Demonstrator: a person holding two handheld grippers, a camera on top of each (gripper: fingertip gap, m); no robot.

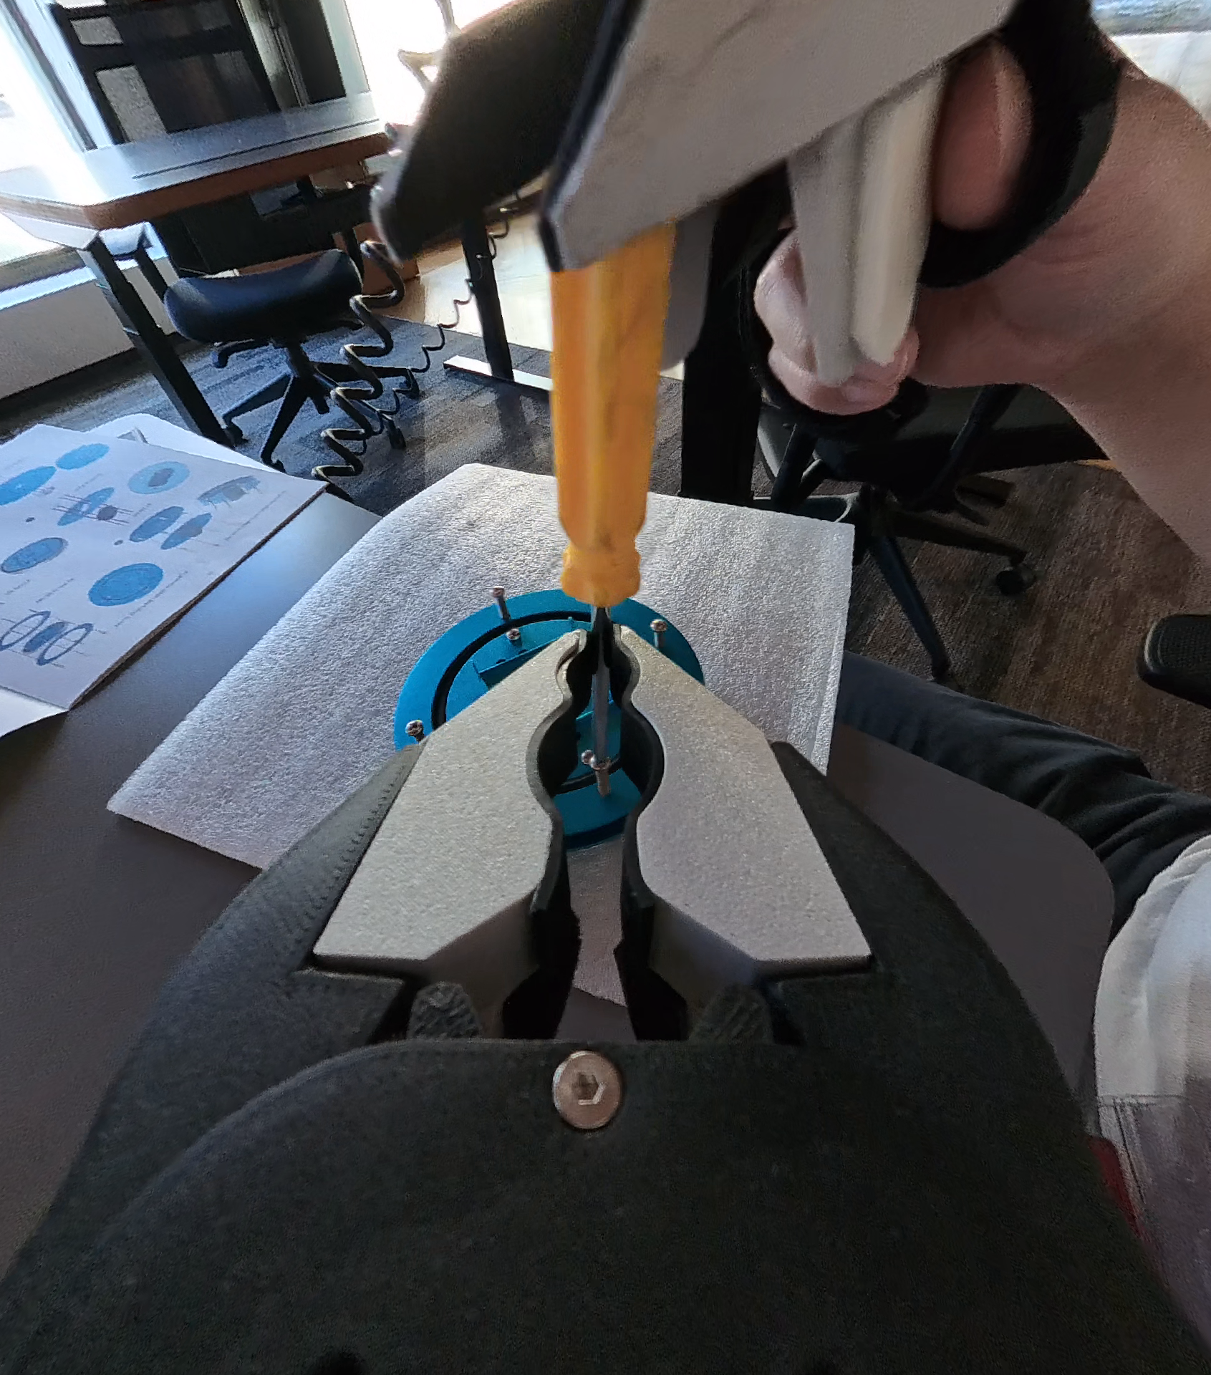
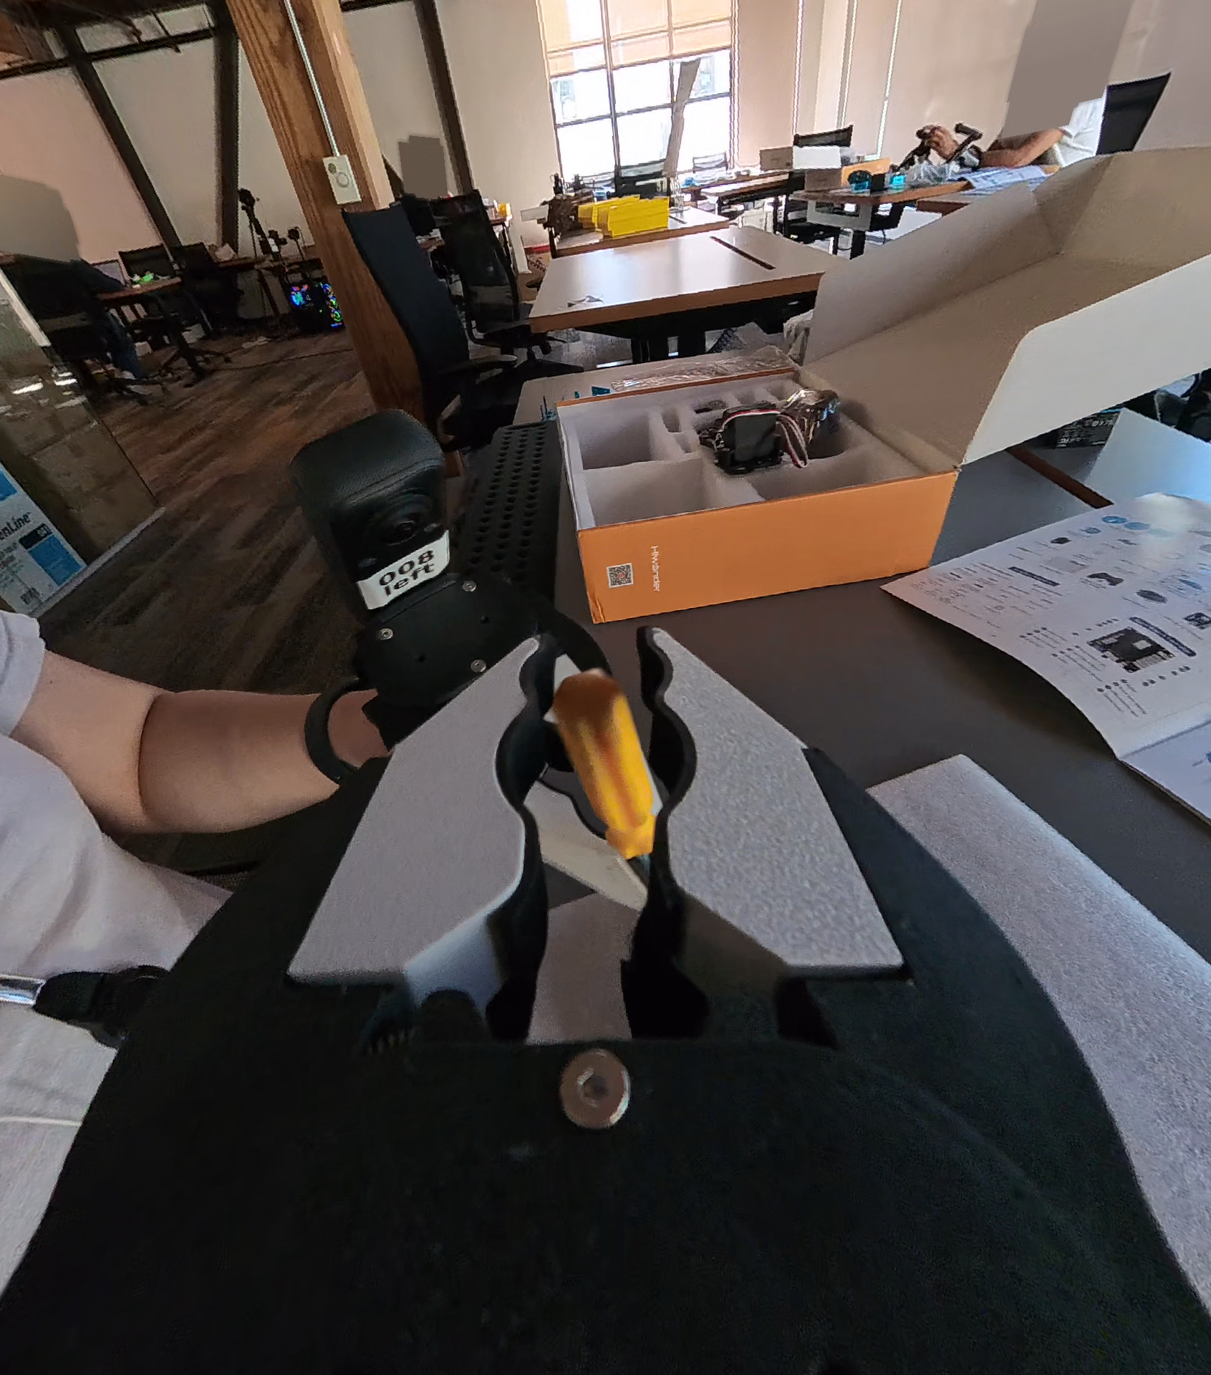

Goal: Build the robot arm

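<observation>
A blue round metal part point(image 1: 431, 684) lies on a white foam sheet point(image 1: 334, 707). Several small screws stand up from its rim. My right gripper point(image 1: 550, 223) comes down from above and is shut on the orange handle of a screwdriver point(image 1: 606, 417), held nearly upright. The handle also shows between the right gripper's jaws in the right wrist view point(image 2: 602, 759). The screwdriver's tip rests on a screw point(image 1: 598, 770) in the part. My left gripper point(image 1: 596, 641) hovers low over the part, its tips closed around the screwdriver's thin shaft. Much of the part is hidden under its fingers.
An open instruction booklet point(image 1: 66, 550) lies left of the foam on the dark table point(image 1: 29, 967). An open orange box point(image 2: 758, 543) with foam compartments and small parts stands behind. The person's arm and lap are at the table's near edge. Chairs and desks stand beyond.
</observation>
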